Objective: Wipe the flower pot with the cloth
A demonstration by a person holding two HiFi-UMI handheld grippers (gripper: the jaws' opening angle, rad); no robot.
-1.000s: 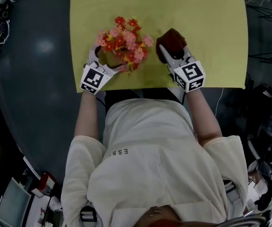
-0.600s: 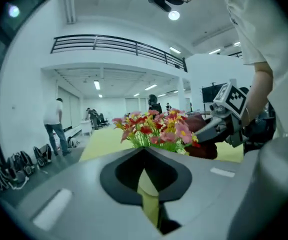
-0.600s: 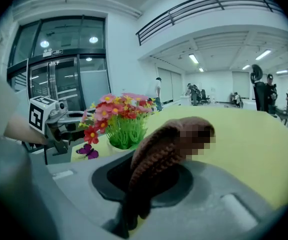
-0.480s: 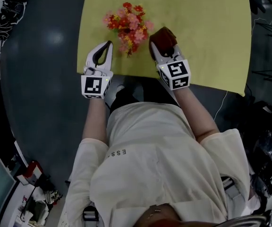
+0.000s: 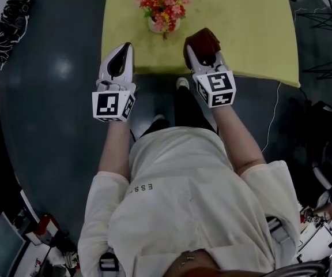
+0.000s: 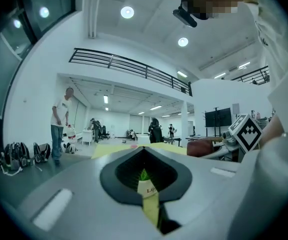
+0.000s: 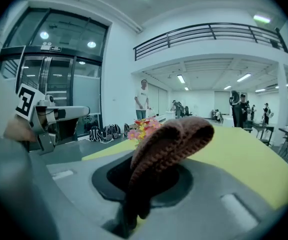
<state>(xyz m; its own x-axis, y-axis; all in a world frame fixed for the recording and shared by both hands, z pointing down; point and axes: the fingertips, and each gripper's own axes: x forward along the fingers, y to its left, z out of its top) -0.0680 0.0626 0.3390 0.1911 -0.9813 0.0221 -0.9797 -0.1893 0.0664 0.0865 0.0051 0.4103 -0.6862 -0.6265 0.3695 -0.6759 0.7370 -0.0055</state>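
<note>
Flower pot (image 5: 163, 23) stands top centre on the yellow desk (image 5: 258, 27), untouched. The right gripper (image 5: 200, 56) pinches the brown cloth (image 5: 202, 40), wiper ready; the left gripper (image 5: 124, 49), jaws together and empty, isn't steadying the pot.

- Yellow table (image 5: 252, 27): wide bare stretch to the right of and beyond the flower pot (image 5: 162, 7); open to passage.
- Flower pot: only obstacle on the top; upright, left of centre, blooms spreading wider than the pot.
- Narrow bare strip between pot and left table edge.
- Near edge: left gripper (image 5: 124, 47) over the left corner; right gripper (image 5: 203, 52) with brown cloth (image 5: 202, 39) near the pot, not touching.
- Gap between grippers: open up to the pot.
- Dark floor (image 5: 51, 97) left of table: open.
</note>
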